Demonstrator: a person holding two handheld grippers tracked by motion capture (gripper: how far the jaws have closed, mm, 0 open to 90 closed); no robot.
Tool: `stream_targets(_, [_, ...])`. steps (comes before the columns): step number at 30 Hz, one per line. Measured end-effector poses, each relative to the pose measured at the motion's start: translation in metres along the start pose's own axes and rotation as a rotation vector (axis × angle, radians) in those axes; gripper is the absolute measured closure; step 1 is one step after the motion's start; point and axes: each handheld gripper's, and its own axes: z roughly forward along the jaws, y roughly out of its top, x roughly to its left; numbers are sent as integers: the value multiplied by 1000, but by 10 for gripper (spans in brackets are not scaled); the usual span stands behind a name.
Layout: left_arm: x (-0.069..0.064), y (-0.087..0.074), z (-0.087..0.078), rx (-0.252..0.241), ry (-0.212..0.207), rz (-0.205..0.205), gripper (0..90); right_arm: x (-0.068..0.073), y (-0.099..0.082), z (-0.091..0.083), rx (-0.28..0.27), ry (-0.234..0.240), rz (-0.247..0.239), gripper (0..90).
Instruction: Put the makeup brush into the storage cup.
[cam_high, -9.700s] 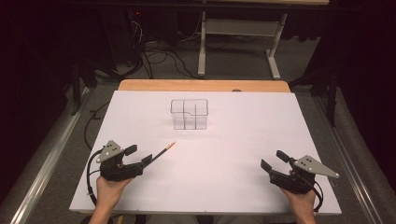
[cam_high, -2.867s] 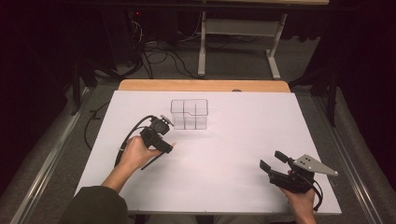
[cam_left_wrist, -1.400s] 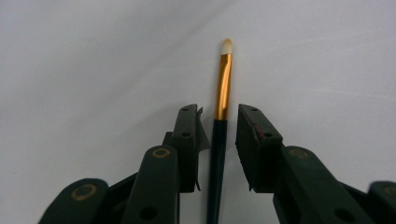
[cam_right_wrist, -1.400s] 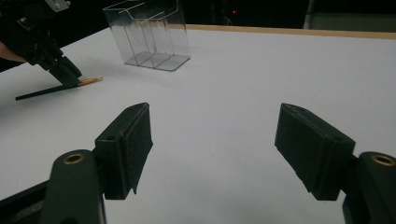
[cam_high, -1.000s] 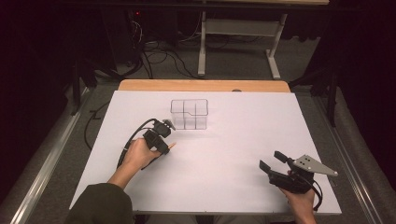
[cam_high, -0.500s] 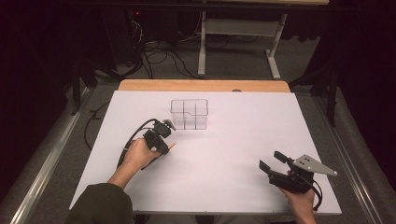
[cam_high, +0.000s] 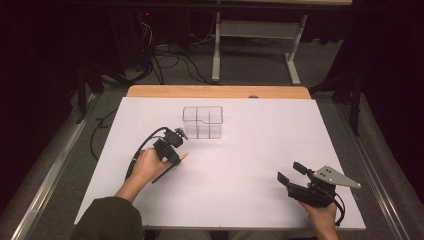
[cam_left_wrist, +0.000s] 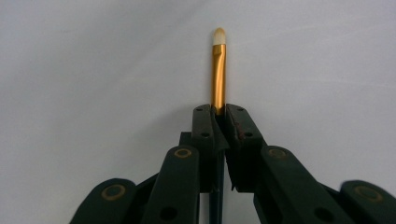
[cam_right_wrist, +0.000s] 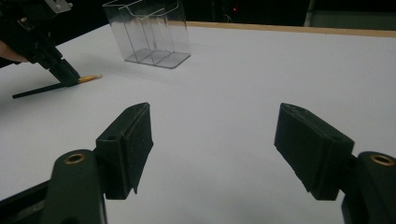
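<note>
Brush picked, not yet put away

The left gripper (cam_high: 172, 150) fingers clamp a small brush (cam_left_wrist: 218, 74) near the clear box (cam_high: 202, 121); the right gripper (cam_high: 295, 175) fingers are apart.

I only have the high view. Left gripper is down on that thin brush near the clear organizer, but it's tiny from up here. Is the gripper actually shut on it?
Observer: Yes. In the left gripper view the left gripper is shut on the brush, with the gold ferrule sticking out past the pads.
Operator: Which end points away from the gripper?
Observer: The pale bristle tip; the dark handle runs back under the gripper.
Operator: Is the brush lifted off the table?
Observer: From the right gripper view it looks low and nearly flat against the table; I cannot tell whether it is touching.
Operator: And the right gripper?
Observer: The right gripper is wide open with nothing between its pads, facing the clear organizer.
</note>
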Motion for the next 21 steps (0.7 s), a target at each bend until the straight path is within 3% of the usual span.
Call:
stream_targets(6, [0,1,0,-1,1,-19,830,0,0,0,3,1,4,296])
stream_targets(21, [-2,0,1,-6,11,14,830,1,0,1,7,2,-3,298])
